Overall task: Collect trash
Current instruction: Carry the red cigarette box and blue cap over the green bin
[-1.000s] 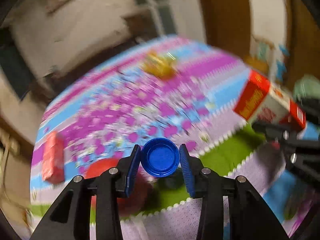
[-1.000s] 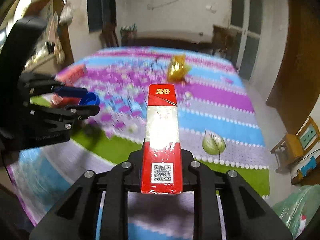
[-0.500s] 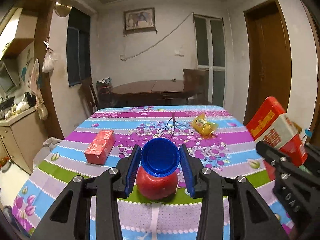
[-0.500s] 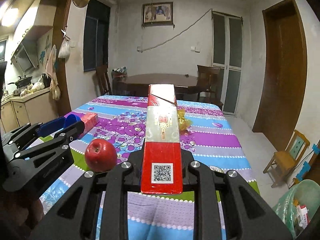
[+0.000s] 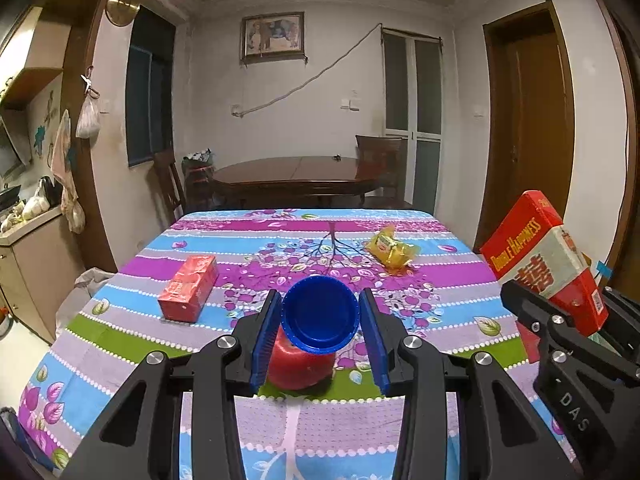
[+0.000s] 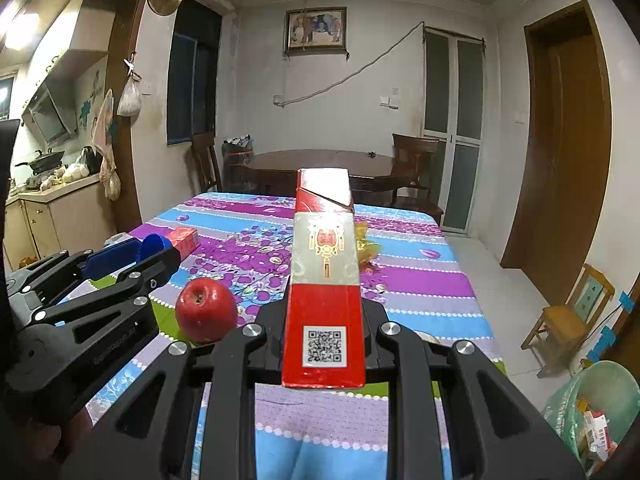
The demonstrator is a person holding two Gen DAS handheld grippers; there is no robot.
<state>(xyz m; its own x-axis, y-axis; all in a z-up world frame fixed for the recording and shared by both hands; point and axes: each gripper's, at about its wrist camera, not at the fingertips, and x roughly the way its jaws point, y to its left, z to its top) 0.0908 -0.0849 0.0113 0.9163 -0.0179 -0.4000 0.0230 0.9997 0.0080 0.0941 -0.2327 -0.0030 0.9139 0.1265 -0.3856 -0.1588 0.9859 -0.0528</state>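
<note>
Two grippers are mine, and each carries one piece of trash. Through my left wrist camera I count one blue cap clamped between the blue pads of my left gripper, its hollow side facing the lens; one red apple on the green stripe of the tablecloth just behind the cap; one small red box lying flat to the left; one yellow wrapper farther back on the right; and one long red-and-silver carton held up at the right edge by my right gripper. A second ago this view was blurred and tilted over the cloth; now it is level and sharp, the back wall and its one framed picture have come into sight, and the cap sits the same in my grip. Through my right wrist camera I count that same one carton, pinched on its narrow sides by my closed right jaws and pointing away over the table, one apple left of it, the box, my left gripper with the cap, and one green-lined bin on the floor at lower right, several scraps inside. Earlier this camera looked down at the cloth; now it sees the room.
</note>
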